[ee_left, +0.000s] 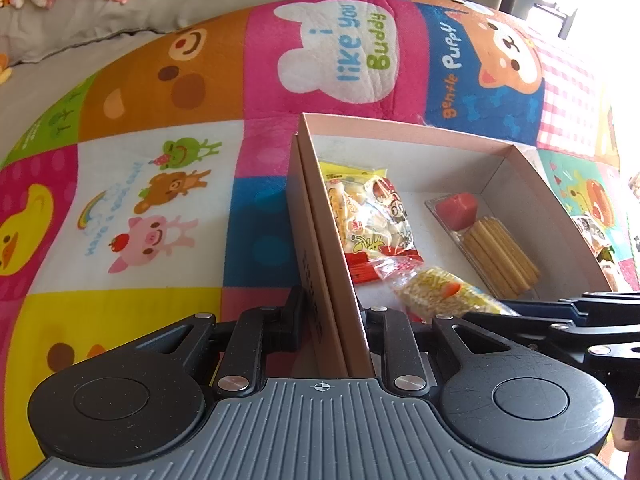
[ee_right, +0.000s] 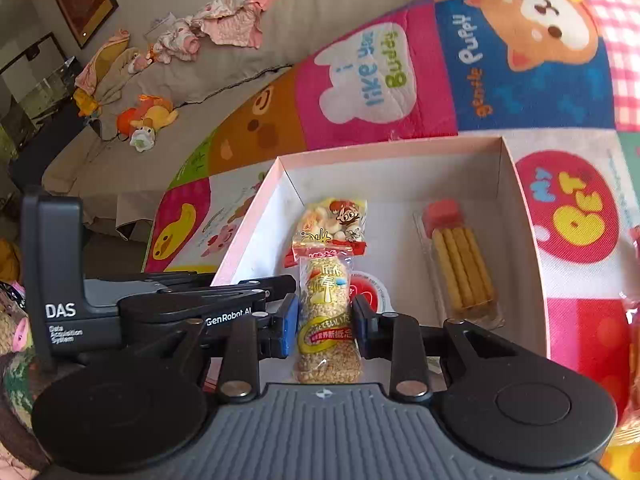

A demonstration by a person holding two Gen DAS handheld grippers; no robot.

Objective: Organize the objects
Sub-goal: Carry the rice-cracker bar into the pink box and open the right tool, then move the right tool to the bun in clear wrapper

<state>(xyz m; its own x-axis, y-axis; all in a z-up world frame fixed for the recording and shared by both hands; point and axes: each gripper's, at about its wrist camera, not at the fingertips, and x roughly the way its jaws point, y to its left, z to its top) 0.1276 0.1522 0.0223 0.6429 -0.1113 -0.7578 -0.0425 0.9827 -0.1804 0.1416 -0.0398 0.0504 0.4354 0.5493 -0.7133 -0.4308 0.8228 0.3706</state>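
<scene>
Placing the grain snack bar into the box while the other gripper steadies its wall.

Left wrist view: the left gripper [ee_left: 335,332] is clamped on the box [ee_left: 400,130] wall at 6 o'clock; keep it firm. Right wrist view: the right gripper [ee_right: 325,320] grips the snack bar [ee_right: 326,312] above the box floor, the cartoon snack bag [ee_right: 334,222] at 12 o'clock, the biscuit stick tray [ee_right: 460,264] at 2 o'clock. I would lower it between them before releasing.

Play mat [ee_left: 340,48]: "i like you Buddy", "gentle Puppy"; left tongs [ee_right: 160,308] body: "DAS", probably "GenRobot AI".
</scene>
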